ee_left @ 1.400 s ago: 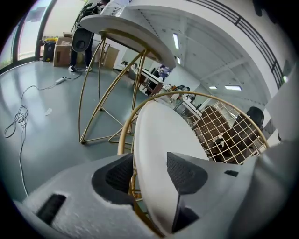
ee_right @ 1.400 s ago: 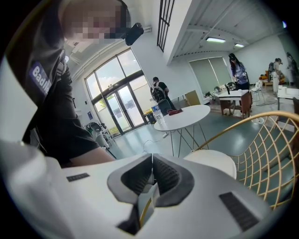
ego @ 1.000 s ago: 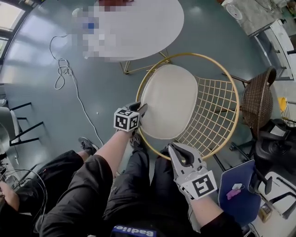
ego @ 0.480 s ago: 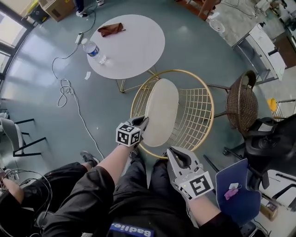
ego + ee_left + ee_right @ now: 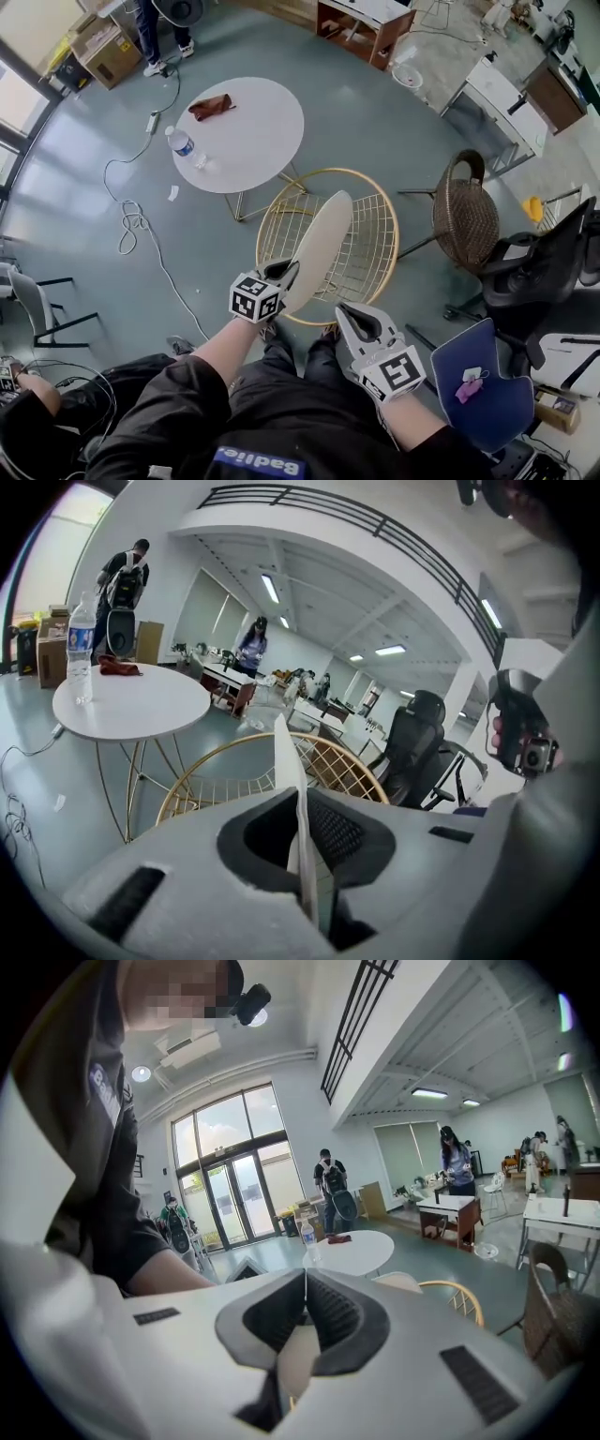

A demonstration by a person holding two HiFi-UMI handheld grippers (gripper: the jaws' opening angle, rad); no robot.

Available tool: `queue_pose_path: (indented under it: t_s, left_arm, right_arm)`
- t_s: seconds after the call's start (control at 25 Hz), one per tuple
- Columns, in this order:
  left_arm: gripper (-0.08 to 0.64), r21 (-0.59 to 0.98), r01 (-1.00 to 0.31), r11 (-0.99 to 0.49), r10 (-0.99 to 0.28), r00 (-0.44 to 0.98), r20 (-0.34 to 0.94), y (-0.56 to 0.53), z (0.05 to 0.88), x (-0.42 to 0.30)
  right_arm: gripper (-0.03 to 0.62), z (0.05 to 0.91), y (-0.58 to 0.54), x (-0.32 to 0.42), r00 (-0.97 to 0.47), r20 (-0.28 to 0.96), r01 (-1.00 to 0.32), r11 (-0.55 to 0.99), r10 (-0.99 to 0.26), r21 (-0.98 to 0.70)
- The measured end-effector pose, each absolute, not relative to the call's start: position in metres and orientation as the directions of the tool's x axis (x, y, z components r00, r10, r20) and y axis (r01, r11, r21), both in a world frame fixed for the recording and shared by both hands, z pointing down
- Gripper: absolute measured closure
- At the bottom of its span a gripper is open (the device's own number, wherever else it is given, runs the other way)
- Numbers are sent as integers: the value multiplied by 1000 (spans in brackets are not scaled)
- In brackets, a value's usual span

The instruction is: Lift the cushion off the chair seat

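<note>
L gripper (image 5: pixel 290 271): jaws closing on the cushion (image 5: pixel 321 239) near edge, pinching it. Cushion was up on edge, tilted, above the gold wire chair (image 5: pixel 387 246). R gripper (image 5: pixel 343 310): jaws pressed together, nothing held, near chair's front rim, apart from cushion. Round table (image 5: pixel 246 131) beyond, w/ bottle (image 5: pixel 183 143).

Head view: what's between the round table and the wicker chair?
The gold wire chair stands between the round table and the wicker chair, as the head view shows. The cushion is tipped up on edge over its seat.
</note>
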State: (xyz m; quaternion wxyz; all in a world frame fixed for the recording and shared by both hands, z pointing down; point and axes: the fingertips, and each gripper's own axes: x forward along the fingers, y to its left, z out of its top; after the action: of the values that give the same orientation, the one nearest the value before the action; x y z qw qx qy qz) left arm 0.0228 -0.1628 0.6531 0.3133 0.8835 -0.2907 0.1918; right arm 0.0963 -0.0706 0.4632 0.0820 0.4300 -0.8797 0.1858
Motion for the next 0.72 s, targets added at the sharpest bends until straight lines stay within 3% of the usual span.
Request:
queue_pose_path:
  t_s: [0.72]
  left_arm:
    - [520,473,-609,-637,-537,791,295,-119,421,-26]
  right_arm:
    - [565,389,-67,82,-611,246,-791,588,-752,-167]
